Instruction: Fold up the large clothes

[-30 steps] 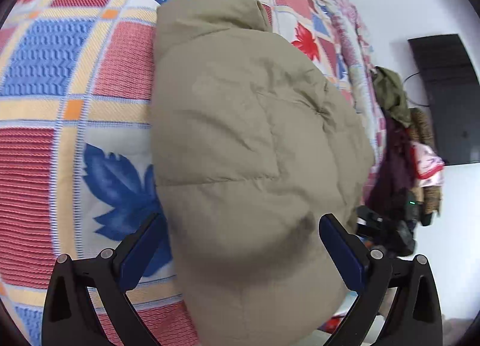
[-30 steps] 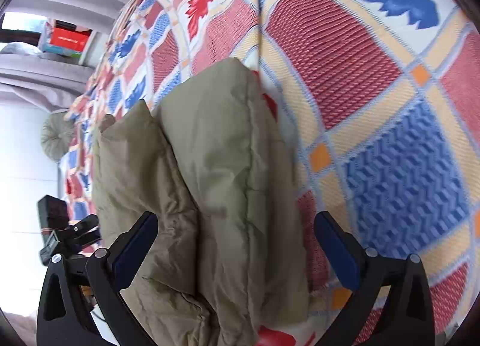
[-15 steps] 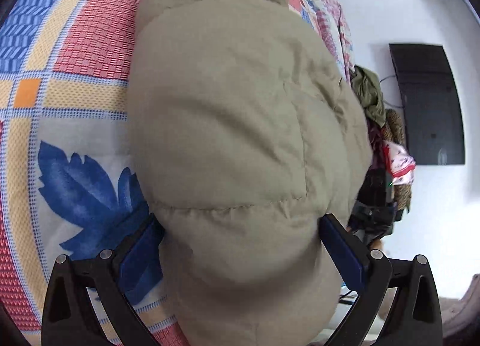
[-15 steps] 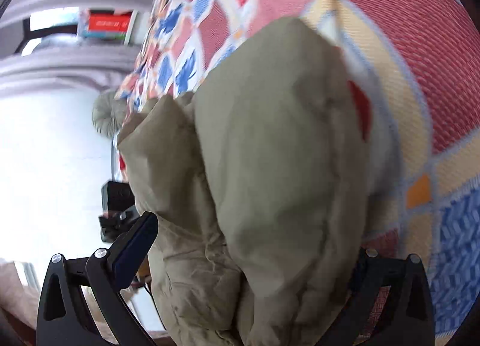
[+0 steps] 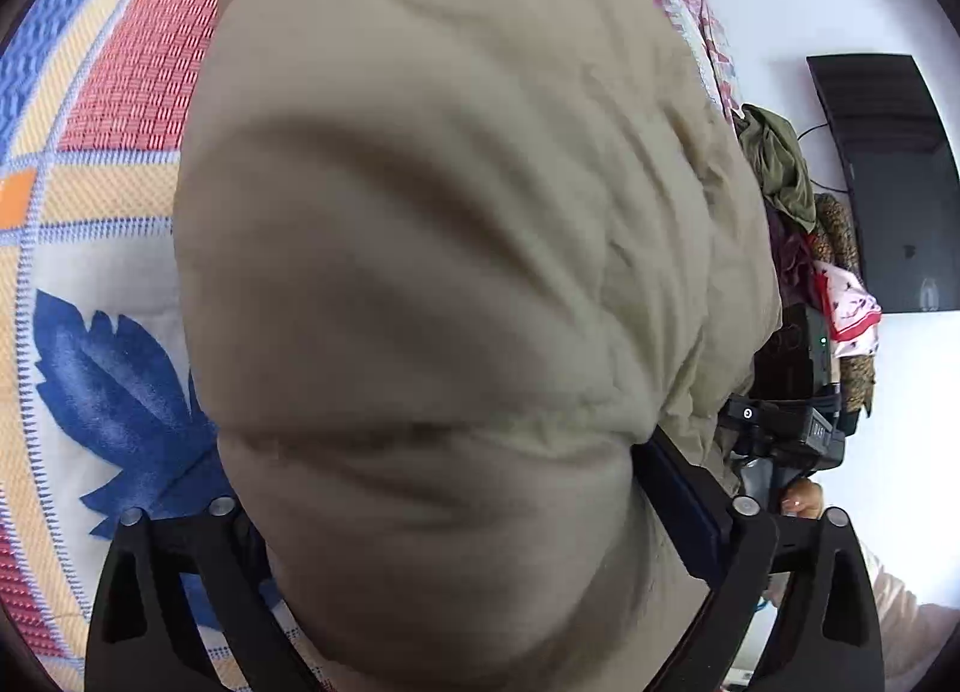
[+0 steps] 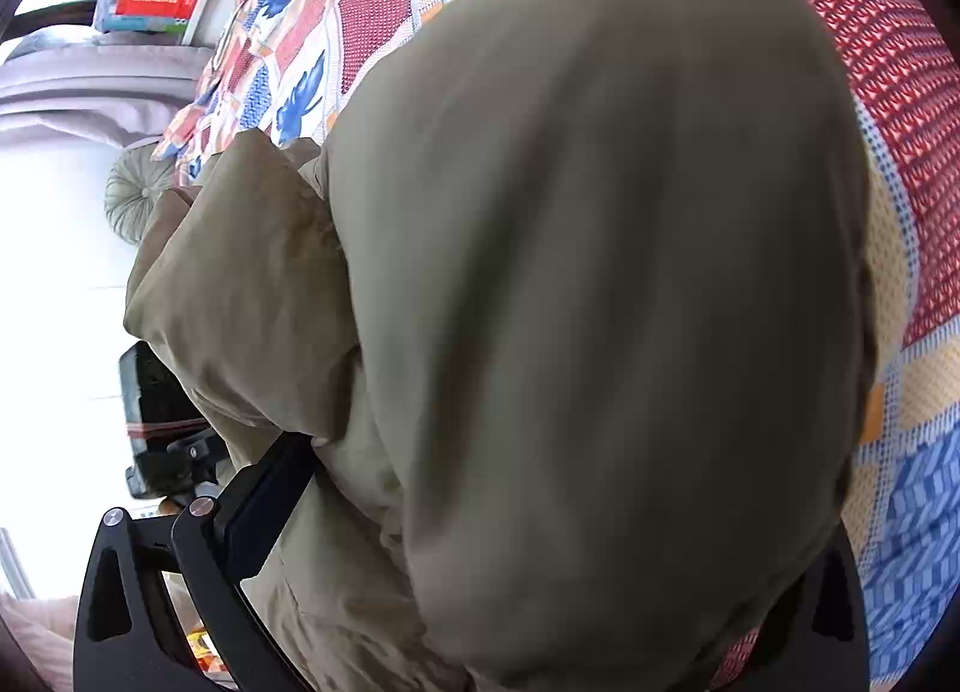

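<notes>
A puffy khaki padded jacket (image 5: 456,224) lies folded on a patterned bedspread (image 5: 114,92). It fills the middle of both wrist views (image 6: 600,302). My left gripper (image 5: 444,488) is open, its jaws spread wide around the jacket's near end, which bulges between them. My right gripper (image 6: 540,500) is open too, jaws wide around the other end of the jacket. Its left finger (image 6: 264,506) shows; the right finger is hidden behind the fabric. The other gripper shows past the jacket's edge in each view.
The bedspread (image 6: 336,14) has red, blue and white leaf squares. Beyond the bed edge hang clothes (image 5: 798,248) by a dark wall screen (image 5: 888,182). A round grey cushion (image 6: 135,194) and a shelf with a red box (image 6: 159,2) lie far off.
Both grippers have moved forward onto the jacket; its ends now bulge between the open jaws and fill the views. The jaws have not closed.
</notes>
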Tool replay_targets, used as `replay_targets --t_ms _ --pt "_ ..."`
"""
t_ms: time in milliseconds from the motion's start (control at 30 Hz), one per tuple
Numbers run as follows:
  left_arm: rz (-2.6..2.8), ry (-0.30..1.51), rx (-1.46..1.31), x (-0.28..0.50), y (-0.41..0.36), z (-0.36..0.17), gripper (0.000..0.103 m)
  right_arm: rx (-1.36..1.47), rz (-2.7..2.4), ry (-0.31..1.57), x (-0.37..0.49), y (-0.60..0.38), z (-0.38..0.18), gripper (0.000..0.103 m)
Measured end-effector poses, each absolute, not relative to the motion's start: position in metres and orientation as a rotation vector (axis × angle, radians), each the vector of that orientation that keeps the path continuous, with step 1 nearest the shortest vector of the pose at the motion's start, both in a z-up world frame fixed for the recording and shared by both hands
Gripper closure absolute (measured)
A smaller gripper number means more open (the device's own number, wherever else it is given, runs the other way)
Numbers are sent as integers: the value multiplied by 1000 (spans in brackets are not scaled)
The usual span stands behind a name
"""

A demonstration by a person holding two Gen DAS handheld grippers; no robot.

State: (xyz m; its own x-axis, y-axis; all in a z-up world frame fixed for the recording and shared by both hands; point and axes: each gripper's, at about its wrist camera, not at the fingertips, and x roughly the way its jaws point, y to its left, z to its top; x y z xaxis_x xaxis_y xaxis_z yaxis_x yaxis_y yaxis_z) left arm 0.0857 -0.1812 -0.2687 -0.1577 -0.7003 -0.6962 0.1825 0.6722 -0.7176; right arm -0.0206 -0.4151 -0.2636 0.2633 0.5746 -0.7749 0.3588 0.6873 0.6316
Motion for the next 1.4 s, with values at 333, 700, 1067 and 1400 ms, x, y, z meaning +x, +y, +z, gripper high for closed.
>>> replay_targets --t_ms 333,700,1067,1400 --pt "-848 1419 -348 86 -172 -218 32 892 129 1299 -32 -408 -237 60" --pt "-793 1286 -373 121 -95 -155 32 880 253 1217 -8 -347 -192 66" --pt "-618 1186 -374 192 37 -148 32 838 405 1194 103 -245 -203 66" --pt "-440 1235 -280 216 76 -219 23 731 345 1272 148 -204 -251 64"
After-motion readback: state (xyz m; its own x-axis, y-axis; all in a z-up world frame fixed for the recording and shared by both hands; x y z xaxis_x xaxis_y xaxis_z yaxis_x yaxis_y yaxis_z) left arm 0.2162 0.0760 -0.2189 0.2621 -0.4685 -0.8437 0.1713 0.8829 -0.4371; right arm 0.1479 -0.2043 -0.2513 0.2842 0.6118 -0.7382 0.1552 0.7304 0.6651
